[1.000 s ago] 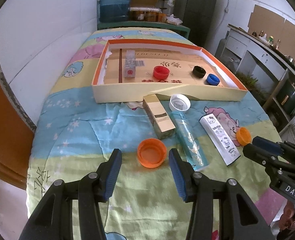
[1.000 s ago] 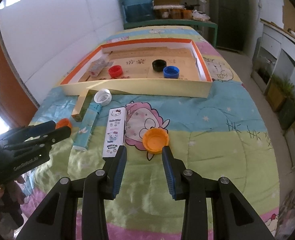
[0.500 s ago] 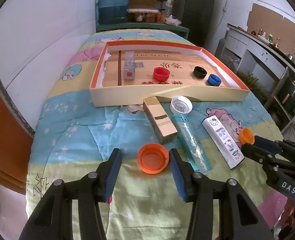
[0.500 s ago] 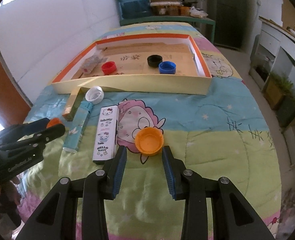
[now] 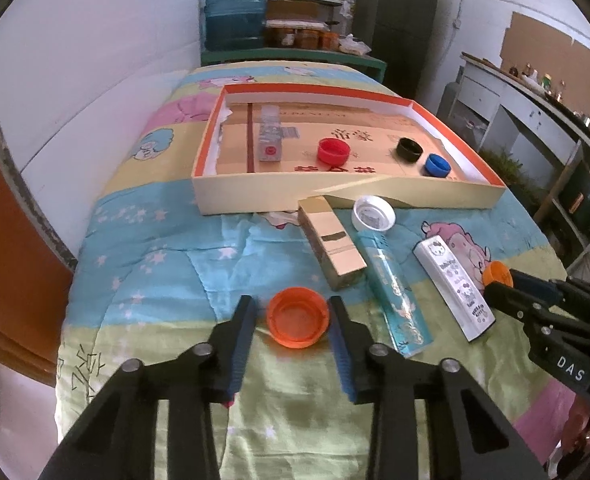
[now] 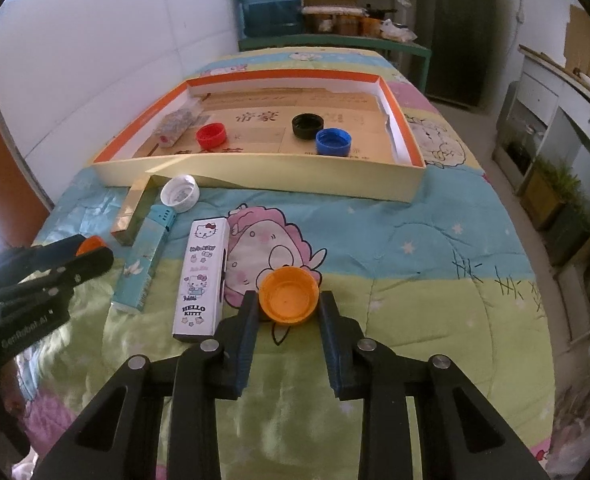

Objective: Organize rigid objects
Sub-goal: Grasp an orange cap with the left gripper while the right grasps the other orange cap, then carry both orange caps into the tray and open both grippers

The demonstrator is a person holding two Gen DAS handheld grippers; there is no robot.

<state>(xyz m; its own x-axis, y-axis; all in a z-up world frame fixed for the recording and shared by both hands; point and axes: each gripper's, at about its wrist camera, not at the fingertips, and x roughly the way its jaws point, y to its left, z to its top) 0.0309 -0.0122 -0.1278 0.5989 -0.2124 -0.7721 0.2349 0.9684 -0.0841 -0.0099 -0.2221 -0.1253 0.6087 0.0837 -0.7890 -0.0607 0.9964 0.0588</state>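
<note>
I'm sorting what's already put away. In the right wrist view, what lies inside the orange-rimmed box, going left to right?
Patterned small box → red cap → black cap → blue cap.

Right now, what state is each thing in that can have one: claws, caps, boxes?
Left claw, closing; one pad not yet touching.
Dark orange cap, open side up, between the left claw's pads.
Right claw, closing; both pads touching.
Light orange cap, open side up, in the right claw.
White cap, open side up, outside tray.
Hello Kitty box, closed, lying flat.
Red cap, inside tray, open side up.
</note>
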